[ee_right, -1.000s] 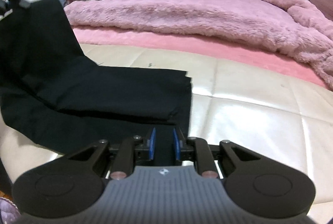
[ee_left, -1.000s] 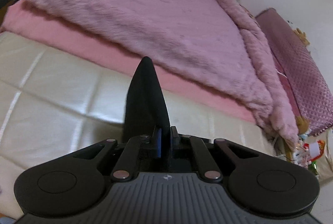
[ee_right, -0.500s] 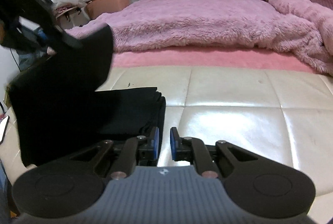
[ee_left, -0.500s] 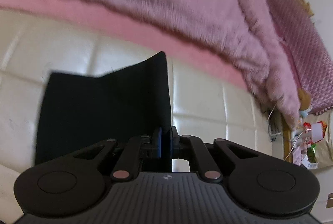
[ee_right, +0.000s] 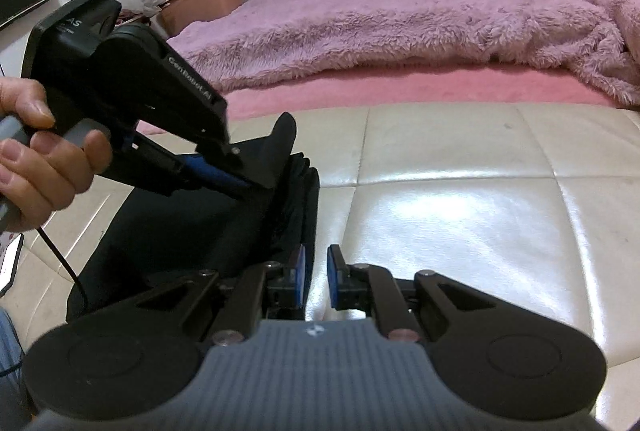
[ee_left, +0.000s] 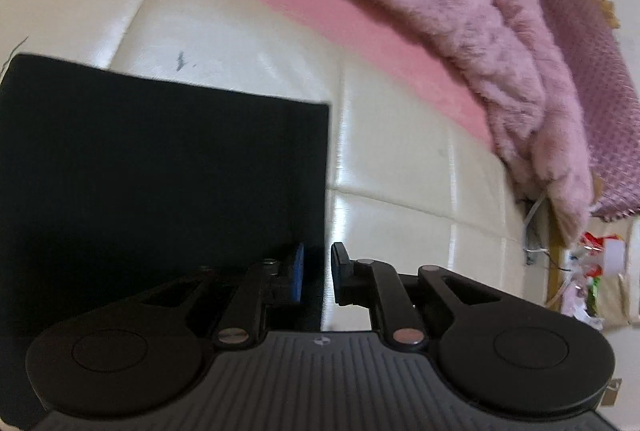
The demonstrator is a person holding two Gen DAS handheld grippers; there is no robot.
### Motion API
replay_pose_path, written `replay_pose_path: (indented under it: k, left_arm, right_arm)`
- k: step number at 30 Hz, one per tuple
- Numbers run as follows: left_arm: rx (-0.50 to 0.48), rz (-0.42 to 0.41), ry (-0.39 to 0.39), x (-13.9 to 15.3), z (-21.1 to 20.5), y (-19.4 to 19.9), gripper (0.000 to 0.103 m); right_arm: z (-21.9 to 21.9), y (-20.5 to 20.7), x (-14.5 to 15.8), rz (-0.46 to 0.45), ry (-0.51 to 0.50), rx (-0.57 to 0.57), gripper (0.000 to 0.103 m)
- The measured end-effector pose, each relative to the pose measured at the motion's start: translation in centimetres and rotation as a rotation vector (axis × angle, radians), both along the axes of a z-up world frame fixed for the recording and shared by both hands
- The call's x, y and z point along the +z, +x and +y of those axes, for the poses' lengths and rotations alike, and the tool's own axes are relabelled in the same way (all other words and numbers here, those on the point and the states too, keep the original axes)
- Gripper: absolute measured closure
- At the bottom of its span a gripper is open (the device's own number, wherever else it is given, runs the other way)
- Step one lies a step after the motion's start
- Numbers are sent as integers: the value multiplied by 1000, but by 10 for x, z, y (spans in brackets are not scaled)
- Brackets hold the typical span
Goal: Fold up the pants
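Observation:
The black pants (ee_left: 160, 167) lie folded into a flat stack on the cream quilted surface (ee_left: 400, 135). My left gripper (ee_left: 317, 273) is slightly open, its jaws astride the stack's right edge. In the right wrist view the pants (ee_right: 208, 227) sit left of centre, and the left gripper (ee_right: 256, 175) reaches down onto them from the left with a cloth corner still standing up beside it. My right gripper (ee_right: 314, 275) is slightly open and empty, just right of the stack's near corner.
A fluffy pink blanket (ee_right: 380, 15) over a pink sheet (ee_right: 400, 87) covers the bed behind the cream surface (ee_right: 460, 215). A purple headboard cushion (ee_left: 580, 71) and floor clutter (ee_left: 592, 271) are at the right. A hand (ee_right: 36, 155) holds the left gripper.
The left gripper carried the lifted cloth forward and down onto the stack, then its jaws parted. The right gripper let go of the pants and now sits beside their edge.

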State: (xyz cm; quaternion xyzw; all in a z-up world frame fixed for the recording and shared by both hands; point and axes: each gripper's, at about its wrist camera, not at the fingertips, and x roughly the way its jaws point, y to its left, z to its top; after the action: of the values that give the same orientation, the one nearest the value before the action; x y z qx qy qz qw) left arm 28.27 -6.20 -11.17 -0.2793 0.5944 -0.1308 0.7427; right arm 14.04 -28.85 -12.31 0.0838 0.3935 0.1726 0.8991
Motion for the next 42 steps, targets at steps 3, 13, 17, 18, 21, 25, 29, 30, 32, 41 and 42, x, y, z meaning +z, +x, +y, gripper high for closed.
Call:
replay_pose_path:
  k: [3, 13, 17, 18, 21, 25, 29, 30, 32, 41, 42]
  left_arm:
    - [-10, -54, -1, 15, 9, -9, 86]
    - [-31, -226, 179, 32, 79, -90, 84]
    - [18, -203, 185, 16, 110, -116, 84]
    - [29, -201, 184, 12, 116, -121, 84]
    - [42, -207, 187, 8, 128, -131, 84]
    - [15, -256, 210, 13, 131, -137, 86]
    - [-31, -294, 233, 8, 121, -139, 93]
    - [-39, -293, 242, 4, 118, -139, 93]
    - [-47, -285, 239, -5, 115, -139, 94]
    - [24, -308, 202, 2, 128, -147, 94]
    - [33, -307, 197, 2, 131, -147, 95]
  right_arm:
    - [2, 1, 5, 0, 9, -5, 92]
    - [7, 2, -3, 120, 212, -17, 80]
    - [5, 10, -17, 212, 309, -66, 79]
    - [4, 12, -19, 233, 335, -77, 90]
    - [7, 13, -8, 226, 351, -80, 101]
    - [21, 3, 42, 91, 295, -29, 103]
    - [28, 1, 43, 88, 134, -49, 103]
    - [26, 2, 34, 104, 107, -71, 103]
    - [20, 5, 15, 152, 102, -109, 103]
    - [1, -5, 14, 131, 211, -113, 73]
    - [1, -3, 11, 141, 227, -112, 73]
